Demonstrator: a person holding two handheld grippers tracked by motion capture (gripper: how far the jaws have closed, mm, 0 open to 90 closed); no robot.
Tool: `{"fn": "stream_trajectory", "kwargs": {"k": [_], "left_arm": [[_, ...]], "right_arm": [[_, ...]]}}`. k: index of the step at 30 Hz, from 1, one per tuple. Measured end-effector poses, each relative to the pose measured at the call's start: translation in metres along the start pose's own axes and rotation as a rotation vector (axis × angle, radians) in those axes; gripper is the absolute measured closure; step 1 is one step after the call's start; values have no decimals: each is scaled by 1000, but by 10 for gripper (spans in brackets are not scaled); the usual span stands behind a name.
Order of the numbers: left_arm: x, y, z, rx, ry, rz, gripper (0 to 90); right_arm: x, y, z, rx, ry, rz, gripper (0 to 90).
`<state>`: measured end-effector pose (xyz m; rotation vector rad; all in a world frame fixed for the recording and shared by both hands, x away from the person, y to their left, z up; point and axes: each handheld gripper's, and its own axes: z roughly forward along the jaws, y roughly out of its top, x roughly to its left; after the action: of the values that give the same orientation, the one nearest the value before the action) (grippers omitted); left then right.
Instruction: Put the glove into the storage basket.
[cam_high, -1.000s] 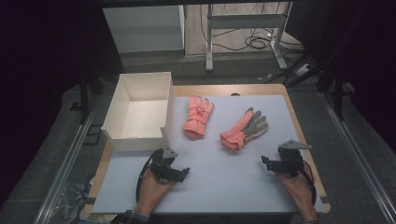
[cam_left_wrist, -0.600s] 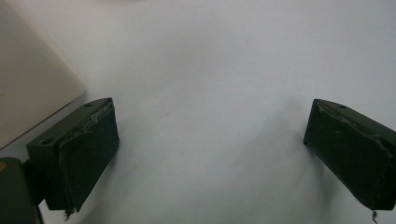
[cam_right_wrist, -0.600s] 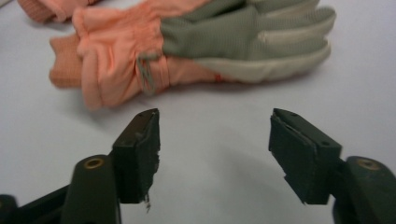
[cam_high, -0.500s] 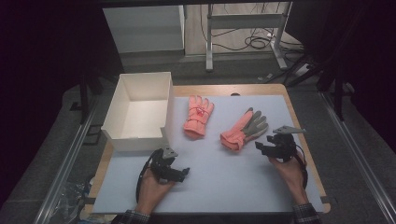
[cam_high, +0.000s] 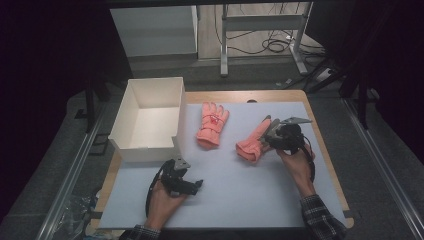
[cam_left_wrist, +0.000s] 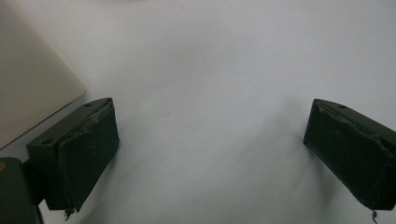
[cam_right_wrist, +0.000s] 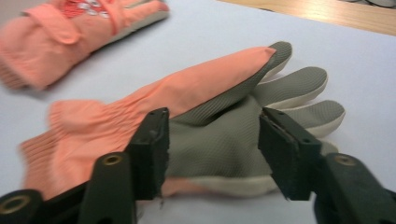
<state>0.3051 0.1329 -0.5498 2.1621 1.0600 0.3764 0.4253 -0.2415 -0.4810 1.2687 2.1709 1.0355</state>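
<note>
The person's right hand (cam_high: 296, 162) reaches forward over the white mat (cam_high: 260, 200), forearm in a plaid sleeve (cam_high: 320, 220) angled in from the near edge. It holds the right gripper (cam_high: 270, 134) low at the near glove (cam_high: 252, 142), which lies palm-side partly up, right of the mat's middle. From the right gripper view the jaws stand apart on either side of the grey palm of that glove (cam_right_wrist: 210, 135); whether the pads (cam_right_wrist: 156, 149) already touch the fabric I cannot tell. The glove's orange back folds over the top, its grey fingers pointing away.

The far glove (cam_high: 212, 125) lies flat nearer the mat's centre, fingers pointing away from the person, well apart from the first. A white box (cam_high: 145, 147) stands open at the mat's left edge.

The left hand (cam_high: 162, 195) rests near the front of the mat, wrist bent, holding the left gripper (cam_high: 197, 185) just above the surface, pointing rightward. Its jaws are spread wide over bare mat (cam_left_wrist: 210, 93), with the box corner (cam_left_wrist: 28, 93) beside the left one.
</note>
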Motion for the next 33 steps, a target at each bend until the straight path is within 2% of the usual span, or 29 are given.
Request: {"fn": "stream_trajectory", "kwargs": {"k": [5,8,14,17,19,22,28,30,33], "left_arm": [[0,0,0,0,0,0,33],[0,0,0,0,0,0,32],[0,0,0,0,0,0,32],[0,0,0,0,0,0,32],[0,0,0,0,0,0,32],[0,0,0,0,0,0,32],[0,0,0,0,0,0,33],[0,0,0,0,0,0,32],[0,0,0,0,0,-1,32]], "right_arm": [[-2,-1,20,50,-39,4,399],[-2,-5,29,77,-32,9,432],[3,-8,33,100,-57,-17,710],[5,-10,33,94,-59,-24,816],[4,-10,33,97,-55,-18,852],[2,-9,31,94,-34,-3,865],[-5,-6,22,60,40,43,872],[-5,-5,17,51,65,47,873],[-1,-2,8,33,95,21,873]]}}
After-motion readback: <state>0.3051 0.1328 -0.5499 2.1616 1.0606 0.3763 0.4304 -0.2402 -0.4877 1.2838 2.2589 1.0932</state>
